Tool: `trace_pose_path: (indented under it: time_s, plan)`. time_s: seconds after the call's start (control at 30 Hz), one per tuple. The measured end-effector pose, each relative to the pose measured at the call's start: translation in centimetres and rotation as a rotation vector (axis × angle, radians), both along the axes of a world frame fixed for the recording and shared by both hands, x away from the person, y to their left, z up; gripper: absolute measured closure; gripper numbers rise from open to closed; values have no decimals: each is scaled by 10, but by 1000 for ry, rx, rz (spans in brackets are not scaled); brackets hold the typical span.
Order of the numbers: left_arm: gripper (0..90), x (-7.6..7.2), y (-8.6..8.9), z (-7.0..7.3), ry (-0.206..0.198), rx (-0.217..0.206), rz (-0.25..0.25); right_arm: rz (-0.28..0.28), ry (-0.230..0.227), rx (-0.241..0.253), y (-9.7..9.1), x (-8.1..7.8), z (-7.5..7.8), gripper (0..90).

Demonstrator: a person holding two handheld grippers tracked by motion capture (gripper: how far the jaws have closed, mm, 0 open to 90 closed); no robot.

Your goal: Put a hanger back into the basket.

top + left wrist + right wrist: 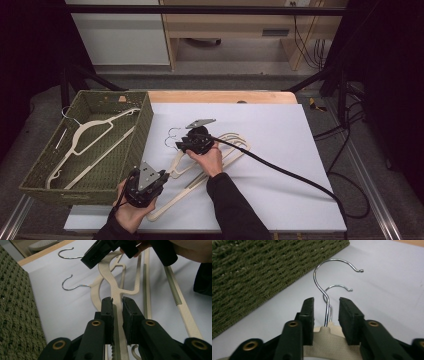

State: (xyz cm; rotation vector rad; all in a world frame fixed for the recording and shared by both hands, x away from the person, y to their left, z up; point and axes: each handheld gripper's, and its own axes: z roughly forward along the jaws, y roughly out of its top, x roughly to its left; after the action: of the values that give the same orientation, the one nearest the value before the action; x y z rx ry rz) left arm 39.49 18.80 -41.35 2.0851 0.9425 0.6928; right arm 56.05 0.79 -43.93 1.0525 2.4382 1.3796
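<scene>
A white sheet (pixel 280 165) covers most of the desk (pixel 220 96), whose bare wooden edge shows along the far side. At the left end sits a green woven basket (pixel 142 131), touching the sheet's edge; one cream hanger (pixel 87 131) lies inside it with its metal hook toward the far left corner.

On the sheet, just right of the basket, lies a loose pile of cream hangers (pixel 227 150), their two metal hooks (pixel 172 137) pointing toward the basket.

The left gripper (pixel 145 186) is near the front edge, beside the basket's front corner. In the left gripper view its jaws stand narrow, closed on the slim arm (pixel 117 315) of a hanger that runs between them.

The right gripper (pixel 192 142) sits over the hook end of the pile, a thick black cable (pixel 280 170) trailing from it across the sheet to the right. In the right gripper view its jaws stand part open on either side of the cream neck (pixel 327 333) of a hanger; the steel hook (pixel 325 285) rises between them without touching either, and a second hook (pixel 337 287) shows just behind.

Beyond the desk the floor is grey carpet (pixel 200 80). A white cabinet (pixel 120 35) and pale wooden furniture (pixel 235 25) stand against the back, with cables (pixel 350 125) hanging and lying on the floor at the right. Black frame bars (pixel 200 9) cross the top.
</scene>
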Motion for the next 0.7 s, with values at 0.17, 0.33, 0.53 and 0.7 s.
trace_pose_path:
  time_s: [0.17, 0.33, 0.53, 0.7]
  plan:
    - [795, 0, -1, -2, 9, 5, -6, 12, 50, 2, 1, 2, -3, 827]
    - [794, -1, -3, -4, 7, 3, -10, 8, 54, -19, 0, 1, -2, 841]
    - [794, -5, -5, -6, 6, 28, -22, -20, 43, -25, -1, -4, 3, 875]
    - [794, -6, -5, -7, 15, 27, -23, -28, 16, -26, -3, -8, 9, 892]
